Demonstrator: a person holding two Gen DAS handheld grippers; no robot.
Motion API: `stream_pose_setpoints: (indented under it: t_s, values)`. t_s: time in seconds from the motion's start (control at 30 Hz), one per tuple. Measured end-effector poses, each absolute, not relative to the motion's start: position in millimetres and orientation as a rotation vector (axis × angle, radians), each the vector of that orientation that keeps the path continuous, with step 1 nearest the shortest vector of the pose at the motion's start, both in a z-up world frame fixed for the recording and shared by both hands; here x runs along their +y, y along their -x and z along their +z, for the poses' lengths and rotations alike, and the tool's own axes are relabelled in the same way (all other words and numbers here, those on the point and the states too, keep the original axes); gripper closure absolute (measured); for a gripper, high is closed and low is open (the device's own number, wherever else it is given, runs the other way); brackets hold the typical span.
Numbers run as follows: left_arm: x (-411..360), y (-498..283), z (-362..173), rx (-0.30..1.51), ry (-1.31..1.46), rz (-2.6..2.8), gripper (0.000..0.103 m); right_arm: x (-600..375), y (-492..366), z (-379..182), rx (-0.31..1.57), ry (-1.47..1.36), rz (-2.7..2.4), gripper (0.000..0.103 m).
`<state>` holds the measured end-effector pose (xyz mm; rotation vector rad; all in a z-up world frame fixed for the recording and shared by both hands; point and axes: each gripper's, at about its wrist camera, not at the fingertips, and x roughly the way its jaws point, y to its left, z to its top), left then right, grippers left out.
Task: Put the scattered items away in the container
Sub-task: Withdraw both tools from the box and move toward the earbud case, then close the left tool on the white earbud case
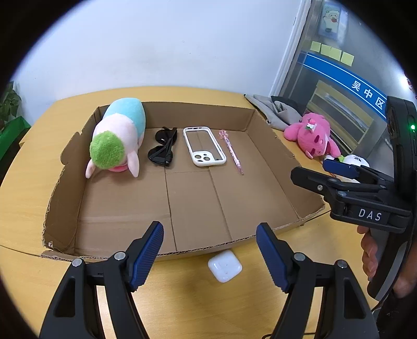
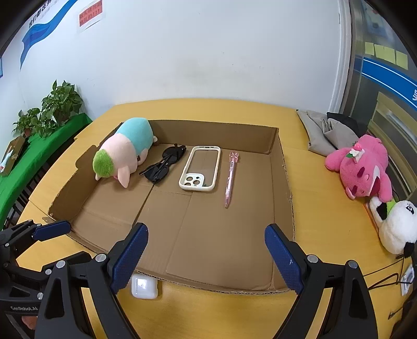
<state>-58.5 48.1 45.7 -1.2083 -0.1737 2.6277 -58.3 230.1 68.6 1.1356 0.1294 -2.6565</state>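
One label, "DAS", marks right gripper (image 1: pixel 338 173).

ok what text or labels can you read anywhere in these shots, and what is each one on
"DAS": white letters on the black body of the right gripper, seen from the left wrist view.
"吴中区": white characters on the blue band across the glass door.
"GenRobot.AI": faint lettering on the black body of the left gripper, right wrist view.
Red paper notice on the white wall: too blurred to read.
Yellow sticky notes on the door: no writing legible.
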Motion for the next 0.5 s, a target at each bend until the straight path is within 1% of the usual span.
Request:
stream_pose_setpoints:
  t_s: [0.37,0.5]
  values:
    - [52,59,28,-0.182,1.264,2.565,0.030,233,41,57,0.103,-1.125,-2.630,0.009]
    - [51,57,13,-0.213,1.317,2.477,0.030,232,16,37,0.084,-1.134,-2.566,0.009]
